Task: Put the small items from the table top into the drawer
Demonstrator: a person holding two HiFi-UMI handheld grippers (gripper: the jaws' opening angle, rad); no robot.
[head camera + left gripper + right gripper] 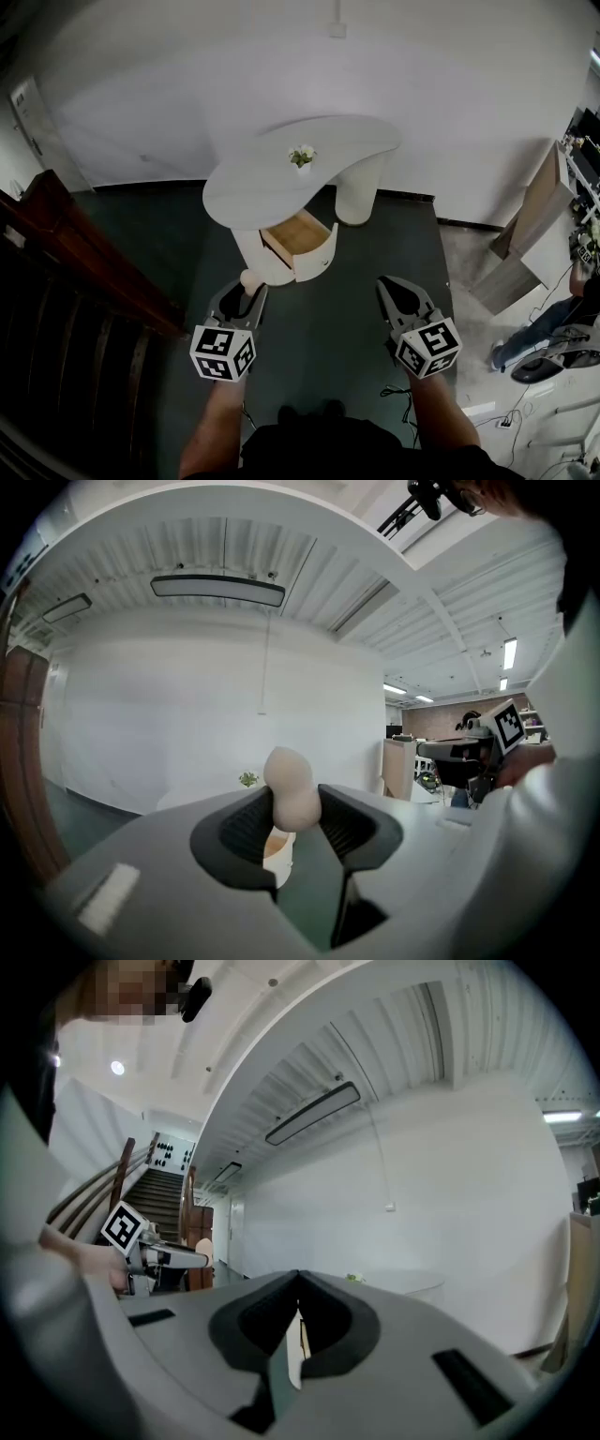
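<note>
Now the left tongs [247, 292] grip a pale gourd-shaped item [291, 789], short of the desk's [262, 183] open drawer [319, 259]. The right tongs [394, 287] are closed and empty. Next, carry it over the drawer and release.

A pale rounded item [250, 277] is held by the left gripper [247, 290]. The drawer [302, 236] is seen open below the table [262, 187].

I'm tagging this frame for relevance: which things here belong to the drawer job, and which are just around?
Job: beige peanut-shaped item, held in the left gripper; open drawer; white table; small plant on it, perhaps next.
Just around: right gripper, shut and empty; staircase; wooden cabinet; floor cables.
</note>
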